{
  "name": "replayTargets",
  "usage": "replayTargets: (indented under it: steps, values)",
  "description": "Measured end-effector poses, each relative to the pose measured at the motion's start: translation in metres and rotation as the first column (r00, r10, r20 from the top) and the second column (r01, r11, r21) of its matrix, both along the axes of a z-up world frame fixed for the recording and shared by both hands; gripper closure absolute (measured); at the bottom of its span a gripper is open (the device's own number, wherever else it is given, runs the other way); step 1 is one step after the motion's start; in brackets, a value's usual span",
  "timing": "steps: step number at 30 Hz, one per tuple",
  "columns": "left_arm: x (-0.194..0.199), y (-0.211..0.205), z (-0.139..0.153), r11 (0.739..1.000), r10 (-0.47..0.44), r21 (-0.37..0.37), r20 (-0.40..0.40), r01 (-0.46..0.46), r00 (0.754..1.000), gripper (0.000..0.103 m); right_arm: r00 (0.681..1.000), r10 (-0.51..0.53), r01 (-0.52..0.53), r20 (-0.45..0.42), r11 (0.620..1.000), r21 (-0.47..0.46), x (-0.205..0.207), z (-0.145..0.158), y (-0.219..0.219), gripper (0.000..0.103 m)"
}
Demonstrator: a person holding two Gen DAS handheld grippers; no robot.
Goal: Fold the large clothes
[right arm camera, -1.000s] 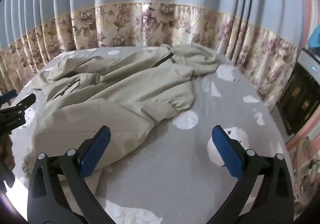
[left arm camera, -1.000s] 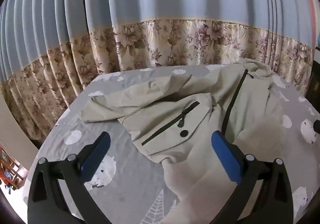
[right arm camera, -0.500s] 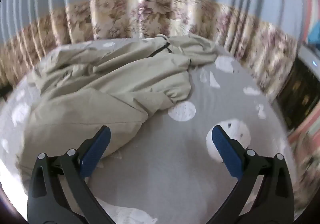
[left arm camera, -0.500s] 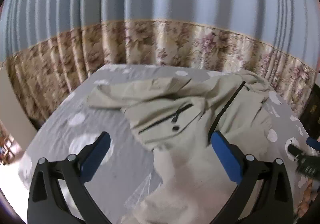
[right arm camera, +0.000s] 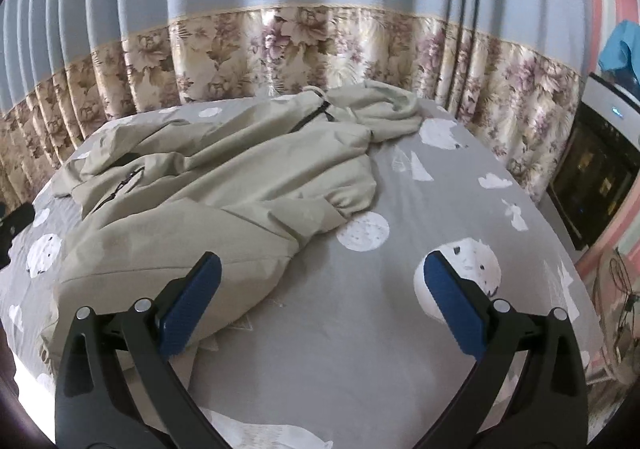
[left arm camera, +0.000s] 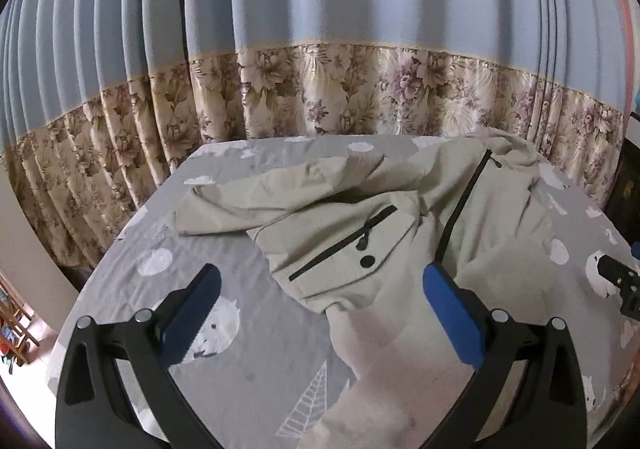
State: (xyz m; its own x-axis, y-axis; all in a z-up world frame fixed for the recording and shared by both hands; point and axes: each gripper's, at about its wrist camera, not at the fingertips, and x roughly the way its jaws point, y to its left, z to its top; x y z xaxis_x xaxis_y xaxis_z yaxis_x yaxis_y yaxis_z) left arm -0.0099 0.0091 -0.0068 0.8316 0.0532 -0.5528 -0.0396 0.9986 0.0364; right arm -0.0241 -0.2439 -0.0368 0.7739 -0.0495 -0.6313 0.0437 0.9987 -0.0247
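Observation:
A large beige zip jacket lies crumpled on a bed with a grey patterned sheet. Its black front zipper and a zipped chest pocket face up, and one sleeve stretches to the left. My left gripper is open and empty, hovering above the jacket's near left edge. In the right wrist view the jacket fills the left half of the bed. My right gripper is open and empty above the sheet, just right of the jacket's hem.
Blue and floral curtains hang close behind the bed. A dark cabinet with a white top stands to the right of the bed. The right gripper's tip shows at the right edge of the left wrist view.
Both grippers swung a little and settled again over the bed. The left view now shows the jacket slightly farther off. The jacket has not moved and both grippers stay open.

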Motion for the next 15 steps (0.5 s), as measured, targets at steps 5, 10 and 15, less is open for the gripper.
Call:
replayTargets:
  steps: [5, 10, 15]
  values:
    - [0.011, 0.011, -0.005, 1.0, -0.011, -0.017, -0.021, 0.011, 1.0, 0.002, 1.0, 0.024, -0.024, -0.013, 1.0, -0.003, 0.008, -0.004, 0.007, 0.003]
    - [0.015, 0.017, -0.008, 1.0, -0.009, -0.029, -0.029, 0.008, 1.0, 0.002, 0.999, 0.036, -0.037, -0.034, 0.999, -0.01, 0.013, -0.011, 0.009, 0.003]
    - [0.016, 0.02, -0.01, 1.0, -0.013, -0.024, -0.04, 0.012, 0.999, 0.002, 0.998, 0.043, -0.044, -0.042, 0.999, -0.009, 0.013, -0.014, 0.009, 0.003]
